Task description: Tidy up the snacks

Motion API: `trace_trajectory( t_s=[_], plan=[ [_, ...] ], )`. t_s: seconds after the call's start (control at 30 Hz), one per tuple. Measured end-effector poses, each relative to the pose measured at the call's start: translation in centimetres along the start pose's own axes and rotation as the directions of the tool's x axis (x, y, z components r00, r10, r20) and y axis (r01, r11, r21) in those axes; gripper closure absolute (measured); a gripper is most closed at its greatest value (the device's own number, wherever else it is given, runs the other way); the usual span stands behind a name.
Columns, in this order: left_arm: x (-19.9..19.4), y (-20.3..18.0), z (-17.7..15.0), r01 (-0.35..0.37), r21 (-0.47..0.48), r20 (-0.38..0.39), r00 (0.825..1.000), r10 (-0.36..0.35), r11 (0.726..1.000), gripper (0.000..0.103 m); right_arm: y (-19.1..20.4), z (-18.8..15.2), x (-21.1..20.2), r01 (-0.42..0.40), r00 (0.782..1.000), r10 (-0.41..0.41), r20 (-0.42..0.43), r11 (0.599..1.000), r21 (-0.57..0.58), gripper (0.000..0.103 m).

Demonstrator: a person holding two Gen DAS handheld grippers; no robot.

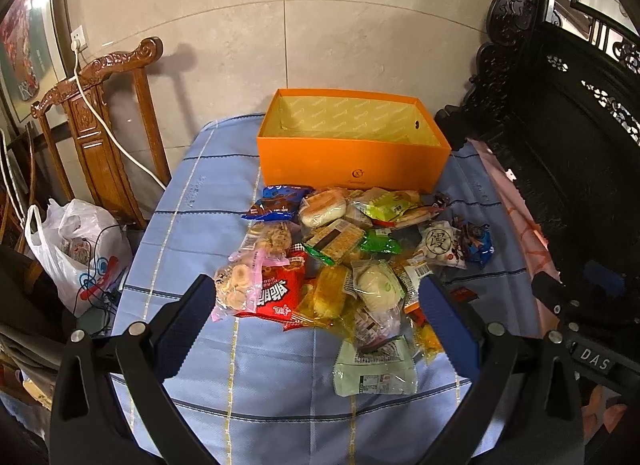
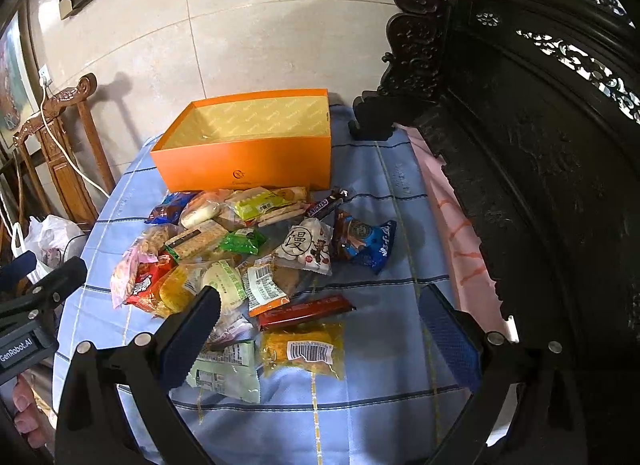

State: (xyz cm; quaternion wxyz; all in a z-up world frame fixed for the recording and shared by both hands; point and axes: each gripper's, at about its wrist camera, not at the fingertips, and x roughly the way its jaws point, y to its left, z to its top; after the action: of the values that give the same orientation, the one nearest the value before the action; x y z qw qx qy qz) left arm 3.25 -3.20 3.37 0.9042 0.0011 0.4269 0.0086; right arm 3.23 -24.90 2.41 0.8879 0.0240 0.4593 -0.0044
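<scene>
A pile of wrapped snacks (image 1: 340, 257) lies on the blue checked tablecloth (image 1: 192, 201) in front of an open, empty orange box (image 1: 352, 161). The box (image 2: 248, 161) and pile (image 2: 240, 249) also show in the right wrist view. My left gripper (image 1: 316, 305) is open and empty, held above the near side of the pile by a red packet (image 1: 280, 293). My right gripper (image 2: 320, 305) is open and empty above a brown bar (image 2: 308, 311) and a yellow packet (image 2: 304, 349). A pale green packet (image 2: 224, 373) lies nearest.
A dark carved cabinet (image 2: 540, 145) stands tight along the table's right side. A carved wooden chair (image 1: 104, 125) and a white plastic bag (image 1: 76, 253) are on the left. A tiled wall (image 1: 320, 25) is behind the box. A pink cloth (image 2: 460, 245) hangs at the right edge.
</scene>
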Motion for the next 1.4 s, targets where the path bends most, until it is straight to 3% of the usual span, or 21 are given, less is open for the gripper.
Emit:
trace_trajectory(
  t_s=[0.17, 0.3, 0.47, 0.6, 0.83, 1.0, 1.17, 1.27, 1.33, 1.4],
  plan=[
    [0.5, 0.6, -0.1, 0.050, -0.046, -0.031, 0.998, -0.051, 0.998, 0.004, -0.1, -0.1, 0.1, 0.002, 1.000, -0.002, 0.031, 1.000, 0.003, 0.003],
    [0.9, 0.8, -0.1, 0.023, -0.044, -0.044, 0.999, -0.025, 0.999, 0.004, -0.2, -0.2, 0.1, -0.001, 0.999, 0.001, 0.051, 1.000, 0.001, 0.003],
    [1.1, 1.5, -0.1, 0.069, -0.102, -0.056, 0.996, -0.075, 0.992, 0.004, -0.1, -0.2, 0.2, 0.003, 0.999, -0.003, 0.046, 1.000, 0.001, 0.003],
    [1.5, 1.3, -0.2, 0.025, -0.080, -0.070, 0.997, -0.031, 0.996, 0.004, 0.0, 0.0, 0.4, -0.003, 0.999, 0.002, 0.041, 1.000, 0.006, 0.003],
    [1.7, 1.5, -0.5, 0.012, -0.072, -0.074, 0.997, -0.017, 0.997, 0.004, 0.8, -0.1, 0.5, -0.029, 0.997, 0.032, 0.071, 0.998, -0.047, 0.003],
    [2.1, 1.3, -0.5, 0.024, -0.063, -0.078, 0.996, -0.029, 0.998, 0.004, 0.6, -0.3, 0.6, -0.145, 0.984, 0.146, 0.106, 0.989, -0.021, 0.003],
    [2.5, 1.7, -0.8, 0.044, -0.063, -0.035, 0.998, -0.047, 0.997, 0.004, -1.4, -0.5, 2.5, -0.262, 0.964, 0.256, 0.077, 0.962, 0.082, 0.003],
    [3.6, 1.7, -1.2, 0.066, -0.059, -0.007, 0.998, -0.066, 0.996, 0.004, -2.9, -0.6, 4.6, -0.279, 0.960, 0.275, 0.045, 0.950, 0.142, 0.003],
    [5.3, 1.5, -1.7, 0.081, -0.059, -0.030, 0.996, -0.083, 0.995, 0.004, -3.5, -0.8, 5.8, -0.229, 0.973, 0.226, 0.035, 0.961, 0.155, 0.003],
    [7.6, 1.4, -2.2, 0.112, -0.067, -0.063, 0.991, -0.116, 0.992, 0.004, -2.8, -0.9, 6.3, -0.161, 0.985, 0.157, 0.066, 0.984, 0.070, 0.003]
  ],
)
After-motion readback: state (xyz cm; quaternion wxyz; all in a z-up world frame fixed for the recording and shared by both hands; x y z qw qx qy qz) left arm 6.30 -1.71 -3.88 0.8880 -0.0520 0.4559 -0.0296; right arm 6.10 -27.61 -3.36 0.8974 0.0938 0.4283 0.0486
